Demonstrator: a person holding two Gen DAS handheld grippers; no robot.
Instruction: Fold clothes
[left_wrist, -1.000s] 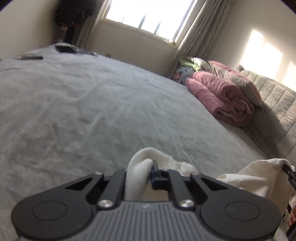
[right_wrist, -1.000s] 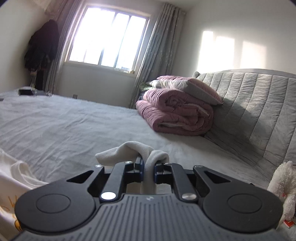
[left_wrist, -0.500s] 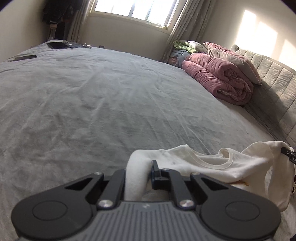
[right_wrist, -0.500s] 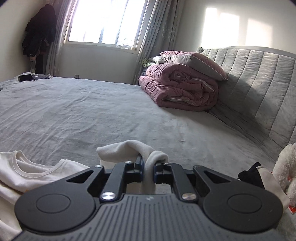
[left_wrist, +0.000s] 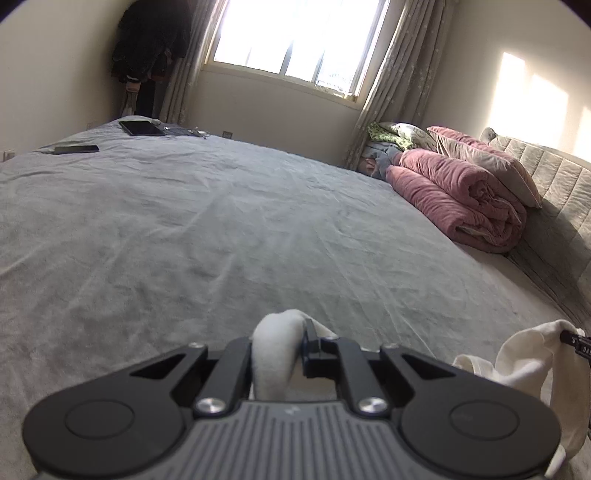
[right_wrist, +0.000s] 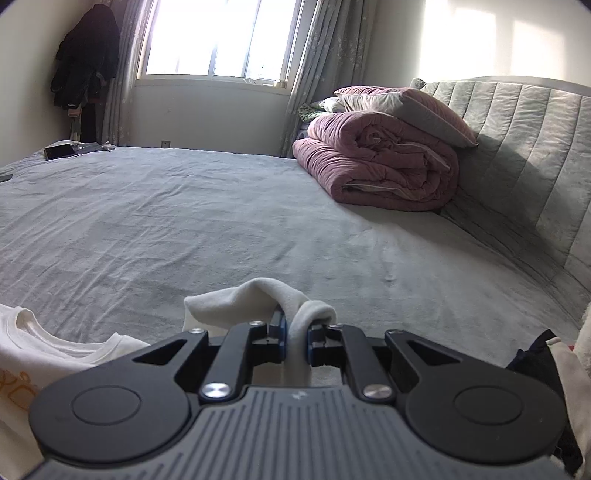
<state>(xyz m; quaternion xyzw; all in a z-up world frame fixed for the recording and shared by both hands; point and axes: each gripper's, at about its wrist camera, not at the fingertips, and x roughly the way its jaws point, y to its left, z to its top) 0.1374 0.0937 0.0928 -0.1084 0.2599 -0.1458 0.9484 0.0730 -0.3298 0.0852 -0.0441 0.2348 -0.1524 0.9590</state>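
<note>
From my left wrist camera, I see the left gripper (left_wrist: 291, 347) with its jaws clamped on a bunched fold of the cream shirt (left_wrist: 275, 354), which rises between them just above the grey bed (left_wrist: 221, 229). More of the same garment hangs at the lower right, pinched by the tip of the other tool at the frame edge. Far across the bed lie a tablet (left_wrist: 142, 128) and a phone (left_wrist: 75, 149). A rolled pink duvet (left_wrist: 458, 199) sits against the padded headboard (left_wrist: 554, 192), with a pillow (left_wrist: 484, 158) on top.

From my right wrist camera, the right gripper (right_wrist: 295, 341) has its jaws closed on another fold of the shirt, the cloth looping up and over the left jaw. The shirt's neckline and an orange print spread at lower left, low over the bed. A dark garment (right_wrist: 535, 354) lies at the lower right. Dark coats (right_wrist: 86, 55) hang beside the window (right_wrist: 221, 37).
</note>
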